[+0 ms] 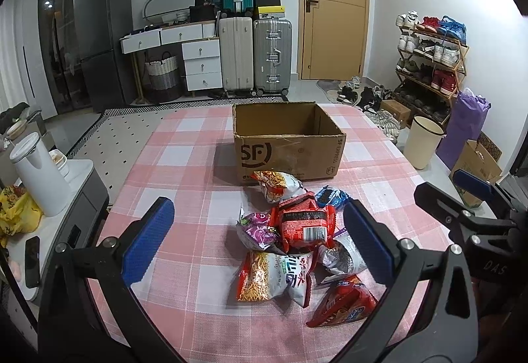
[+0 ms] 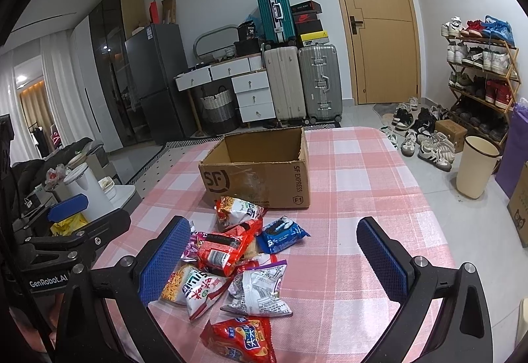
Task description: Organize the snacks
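Cardboard box (image 2: 260,178): open-topped, on checked surface (image 2: 363,198), visible interior bare. Snack packets (image 2: 231,264): piled before it. Left tool (image 1: 257,237), right tool (image 2: 270,260): both released, holding nothing.

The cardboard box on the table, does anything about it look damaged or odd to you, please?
Yes. The cardboard box has no top flaps and its upper rim is ragged, as if torn off. Its front face looks scuffed. It stands upright and looks empty from here.

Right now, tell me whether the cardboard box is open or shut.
Open. The cardboard box stands upright with no flaps over its top; bare inner walls show, though its floor is hidden.
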{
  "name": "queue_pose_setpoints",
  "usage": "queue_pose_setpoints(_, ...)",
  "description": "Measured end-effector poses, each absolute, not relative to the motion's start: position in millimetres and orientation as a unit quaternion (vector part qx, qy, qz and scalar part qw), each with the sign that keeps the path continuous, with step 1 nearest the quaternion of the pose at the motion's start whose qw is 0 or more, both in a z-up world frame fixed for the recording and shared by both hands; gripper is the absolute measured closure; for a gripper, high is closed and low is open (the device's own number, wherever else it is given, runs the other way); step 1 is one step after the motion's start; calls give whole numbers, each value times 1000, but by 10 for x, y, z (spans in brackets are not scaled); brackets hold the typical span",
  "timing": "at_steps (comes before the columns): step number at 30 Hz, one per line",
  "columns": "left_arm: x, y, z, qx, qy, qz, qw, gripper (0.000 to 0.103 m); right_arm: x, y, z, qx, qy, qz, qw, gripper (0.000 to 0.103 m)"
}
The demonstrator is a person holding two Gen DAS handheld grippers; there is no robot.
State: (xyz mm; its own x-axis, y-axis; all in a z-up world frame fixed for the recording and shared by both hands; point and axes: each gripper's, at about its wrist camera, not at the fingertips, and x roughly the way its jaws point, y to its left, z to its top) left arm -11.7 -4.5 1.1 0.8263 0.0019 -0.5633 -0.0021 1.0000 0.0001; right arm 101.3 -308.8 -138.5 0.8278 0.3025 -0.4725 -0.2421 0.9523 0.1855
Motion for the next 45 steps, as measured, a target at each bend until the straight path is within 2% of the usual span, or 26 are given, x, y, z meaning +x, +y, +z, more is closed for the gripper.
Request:
queue_pose_setpoints(23,-59,49,-73,-24,309,-11,951,1,891,-3034,-1495,54,260,176,948,0)
queue_pose_setpoints(45,61,376,-240,-68,331,-11,941,1,751,-2733,-2340,15,367,287,884,0)
